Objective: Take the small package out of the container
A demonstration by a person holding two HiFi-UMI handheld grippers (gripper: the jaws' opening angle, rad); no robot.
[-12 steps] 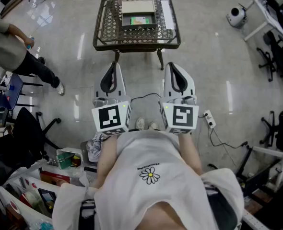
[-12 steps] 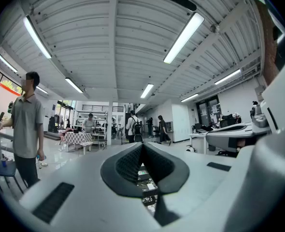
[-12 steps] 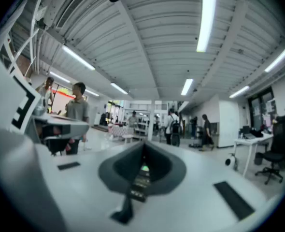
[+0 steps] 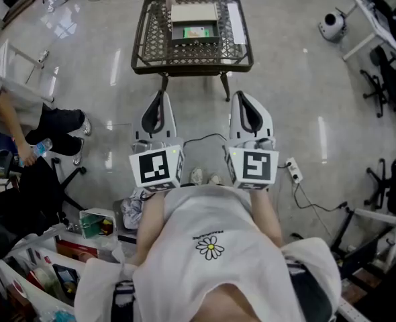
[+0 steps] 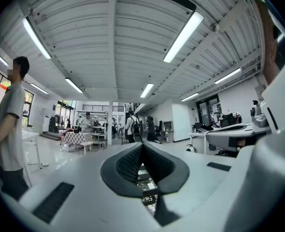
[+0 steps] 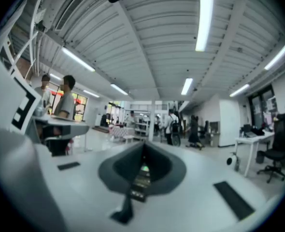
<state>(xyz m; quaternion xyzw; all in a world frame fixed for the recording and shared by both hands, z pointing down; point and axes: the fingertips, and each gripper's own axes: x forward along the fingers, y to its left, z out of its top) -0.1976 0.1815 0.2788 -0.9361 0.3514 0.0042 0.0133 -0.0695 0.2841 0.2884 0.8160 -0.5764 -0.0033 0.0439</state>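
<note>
A small green package (image 4: 196, 30) lies in an open dark container (image 4: 176, 32) with a tan lid, on a metal lattice table (image 4: 151, 49) at the far middle of the head view. My left gripper (image 4: 160, 92) and right gripper (image 4: 241, 92) are held side by side near the person's chest, well short of the table and pointing toward it. Both are shut with nothing between the jaws. In the left gripper view the left gripper (image 5: 142, 145) has its jaws meeting at the tip. The right gripper (image 6: 143, 145) looks the same, with a green speck of the package (image 6: 144, 167) below the tip.
A person (image 4: 30, 113) holding a bottle bends at the left. Boxes and clutter (image 4: 84, 227) lie at the lower left. A power strip (image 4: 292, 168) and cable run on the floor at the right. Office chairs (image 4: 386, 79) and a white round device (image 4: 330, 23) stand at the far right.
The person at the left has shifted and bent lower, with the bottle now near the floor. Both grippers have hardly moved.
</note>
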